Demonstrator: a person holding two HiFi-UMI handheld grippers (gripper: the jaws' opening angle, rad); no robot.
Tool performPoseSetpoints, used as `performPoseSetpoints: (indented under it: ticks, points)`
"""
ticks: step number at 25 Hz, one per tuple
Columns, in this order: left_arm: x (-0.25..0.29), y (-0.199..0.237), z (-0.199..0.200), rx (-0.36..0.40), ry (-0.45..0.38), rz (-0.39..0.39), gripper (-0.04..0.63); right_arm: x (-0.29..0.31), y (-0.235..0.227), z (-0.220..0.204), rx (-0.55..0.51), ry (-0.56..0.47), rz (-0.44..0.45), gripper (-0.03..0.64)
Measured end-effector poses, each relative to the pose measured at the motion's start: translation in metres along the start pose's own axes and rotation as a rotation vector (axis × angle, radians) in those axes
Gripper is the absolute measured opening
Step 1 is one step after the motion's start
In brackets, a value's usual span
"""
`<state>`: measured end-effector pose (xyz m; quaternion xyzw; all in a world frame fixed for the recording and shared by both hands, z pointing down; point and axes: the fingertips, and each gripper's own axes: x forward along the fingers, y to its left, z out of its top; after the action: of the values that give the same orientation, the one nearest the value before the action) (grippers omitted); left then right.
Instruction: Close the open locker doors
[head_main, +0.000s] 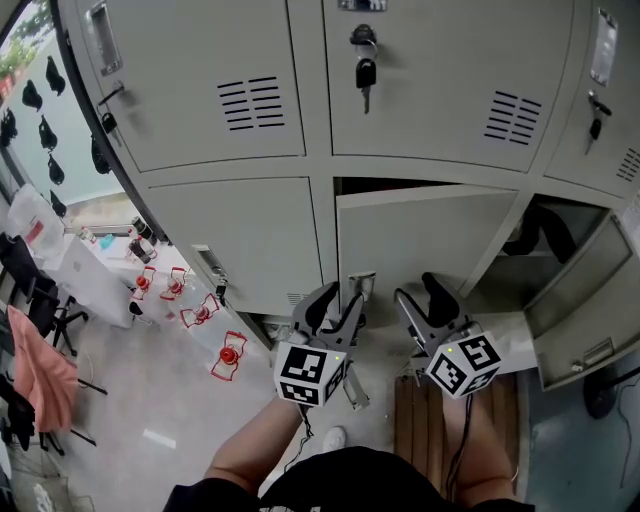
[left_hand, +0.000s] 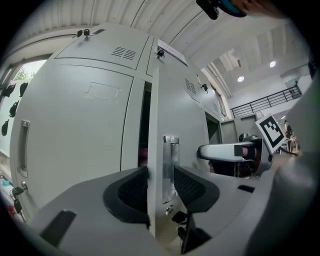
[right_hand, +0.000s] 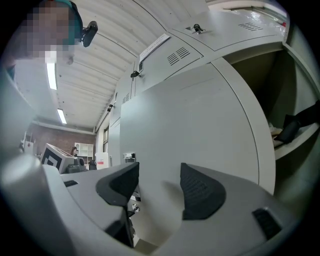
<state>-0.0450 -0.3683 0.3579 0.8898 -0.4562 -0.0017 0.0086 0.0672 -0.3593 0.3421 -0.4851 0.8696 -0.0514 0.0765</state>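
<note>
**Head view: ajar locker door bracketed for a push shut**

The ajar door (head_main: 430, 235) at lower centre is straddled along its free edge by the left gripper (head_main: 338, 305). Its jaws stand half apart and clamp nothing, and the recessed handle (left_hand: 170, 165) is seen in the gap. The right gripper (head_main: 420, 300) is held wide and empty, squared to the door's face, probably so the panel can be pushed home. Two doors are counted open: this one, and a second (head_main: 575, 310) swung wide at lower right. Two grippers are counted.
</note>
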Motion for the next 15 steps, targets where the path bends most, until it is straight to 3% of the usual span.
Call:
performPoseSetpoints:
  ticks: [15]
  points:
    - [-0.013,0.016,0.001,-0.011,-0.004,-0.040,0.178,0.021,-0.005,0.005,0.001,-0.017,-0.049,0.253]
